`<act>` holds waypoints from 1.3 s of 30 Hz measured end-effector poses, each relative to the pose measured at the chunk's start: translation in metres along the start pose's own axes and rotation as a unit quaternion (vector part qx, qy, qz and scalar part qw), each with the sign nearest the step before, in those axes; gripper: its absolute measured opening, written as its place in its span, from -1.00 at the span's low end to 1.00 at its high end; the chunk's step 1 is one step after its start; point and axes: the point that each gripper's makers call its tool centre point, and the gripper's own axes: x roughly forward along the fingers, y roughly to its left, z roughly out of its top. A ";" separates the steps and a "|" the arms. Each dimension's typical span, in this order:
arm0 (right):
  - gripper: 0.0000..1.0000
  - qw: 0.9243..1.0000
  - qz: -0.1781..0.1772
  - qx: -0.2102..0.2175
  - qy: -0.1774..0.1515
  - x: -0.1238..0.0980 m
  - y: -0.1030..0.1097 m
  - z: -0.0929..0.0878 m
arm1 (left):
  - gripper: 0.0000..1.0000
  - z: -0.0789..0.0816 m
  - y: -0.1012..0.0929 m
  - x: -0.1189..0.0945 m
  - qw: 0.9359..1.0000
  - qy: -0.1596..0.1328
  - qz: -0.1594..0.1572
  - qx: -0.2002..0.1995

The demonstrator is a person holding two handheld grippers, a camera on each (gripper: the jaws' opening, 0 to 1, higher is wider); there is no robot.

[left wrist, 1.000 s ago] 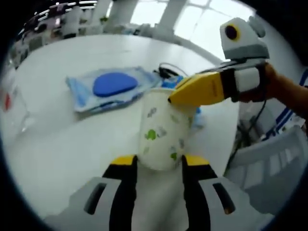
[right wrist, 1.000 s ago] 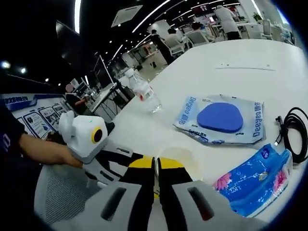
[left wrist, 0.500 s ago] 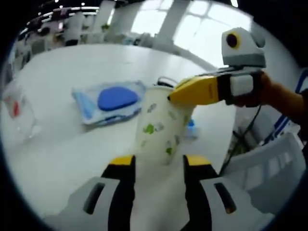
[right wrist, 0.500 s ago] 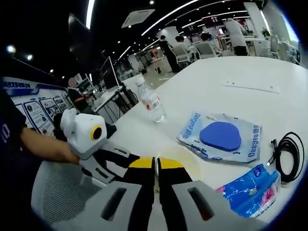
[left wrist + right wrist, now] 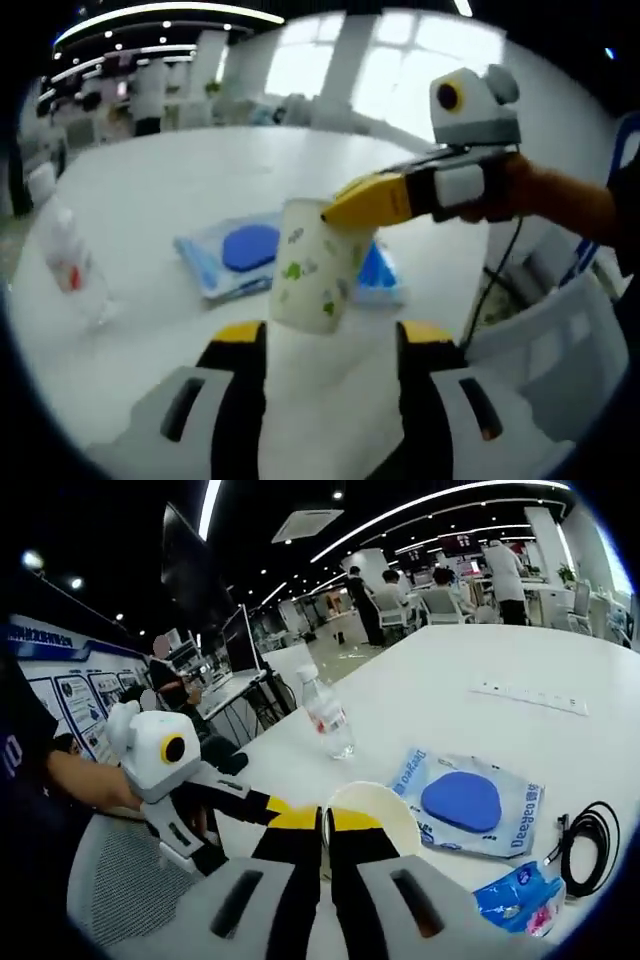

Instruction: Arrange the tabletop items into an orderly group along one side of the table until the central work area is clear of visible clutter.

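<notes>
My right gripper point(image 5: 323, 842) is closed on the rim of the paper cup point(image 5: 312, 265), its two jaws pressed together with the cup wall between them; in the left gripper view the same gripper point(image 5: 330, 211) comes in from the right with its yellow tips pinching the cup's top edge. The cup, white with green leaf prints, hangs tilted above the table point(image 5: 180, 180), and in the right gripper view its open mouth point(image 5: 372, 816) faces the camera just past my jaws. My left gripper point(image 5: 325, 345) stands wide, its jaws spread on either side below the cup; I cannot tell whether they touch it. In the right gripper view the left gripper point(image 5: 262, 806) reaches in from the left, held in a hand point(image 5: 95, 788). On the table beyond the cup lies a flat wipes pack point(image 5: 467, 803) with a blue oval lid. A blue tissue pack point(image 5: 520, 900) lies nearer the table edge, and a coiled black cable point(image 5: 583, 847) sits just beside both packs. A clear water bottle point(image 5: 328, 717) stands upright well apart from them, toward the far side; in the left gripper view it point(image 5: 75, 268) stands near the table's left edge.
</notes>
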 end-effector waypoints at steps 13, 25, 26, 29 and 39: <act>-0.99 0.999 -0.002 -0.035 -0.008 0.006 0.000 0.022 | 0.24 0.013 0.004 -0.043 0.999 -0.043 0.034 0.002; -0.99 0.996 -0.006 -0.090 -0.001 0.025 -0.003 0.037 | 0.54 0.009 0.025 -0.094 0.994 -0.048 0.093 0.036; -0.99 0.995 -0.008 -0.095 0.001 0.027 -0.004 0.038 | 0.57 0.007 0.026 -0.097 0.994 -0.045 0.097 0.038; -0.99 0.994 -0.012 -0.109 0.005 0.032 -0.007 0.039 | 0.61 0.002 0.030 -0.108 0.992 -0.042 0.107 0.040; -0.99 0.989 -0.026 -0.143 0.003 0.055 -0.017 0.050 | 0.94 -0.004 0.052 -0.142 0.983 -0.059 0.170 0.021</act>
